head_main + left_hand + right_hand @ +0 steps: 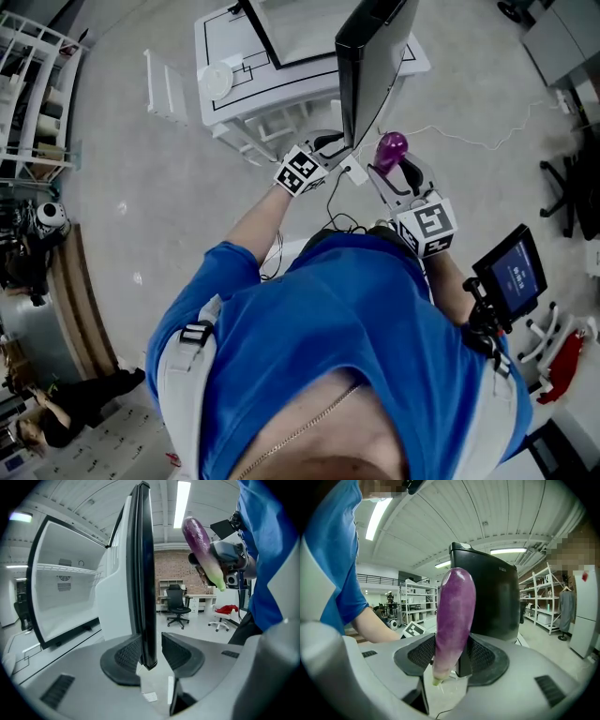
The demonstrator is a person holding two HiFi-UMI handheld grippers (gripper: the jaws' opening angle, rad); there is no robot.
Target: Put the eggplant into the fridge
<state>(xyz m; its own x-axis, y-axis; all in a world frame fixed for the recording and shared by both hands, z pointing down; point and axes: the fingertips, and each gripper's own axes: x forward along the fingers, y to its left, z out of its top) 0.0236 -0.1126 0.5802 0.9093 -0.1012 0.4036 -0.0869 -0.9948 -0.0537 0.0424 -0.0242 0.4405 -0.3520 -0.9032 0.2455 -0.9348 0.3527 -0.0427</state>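
The purple eggplant (391, 147) stands upright between the pads of my right gripper (397, 169), which is shut on its lower part (454, 616), pale stem end down. The gripper (452, 656) holds it just right of the open black fridge door (370, 66). My left gripper (330, 155) straddles that door's free edge (143, 573). The door edge lies between the jaws of the left gripper (151, 656), against the left pad, with a thin gap at the right pad. The left gripper view shows the white fridge interior (65, 588) with a wire shelf, and the eggplant (201, 550) up at the right.
The white fridge body (225, 56) stands ahead of me on a grey floor. A white rack (28, 94) is at the left, a small screen on a stand (511, 272) at the right. An office chair (178, 604) and desks stand far off. Storage shelves (543, 606) line the hall.
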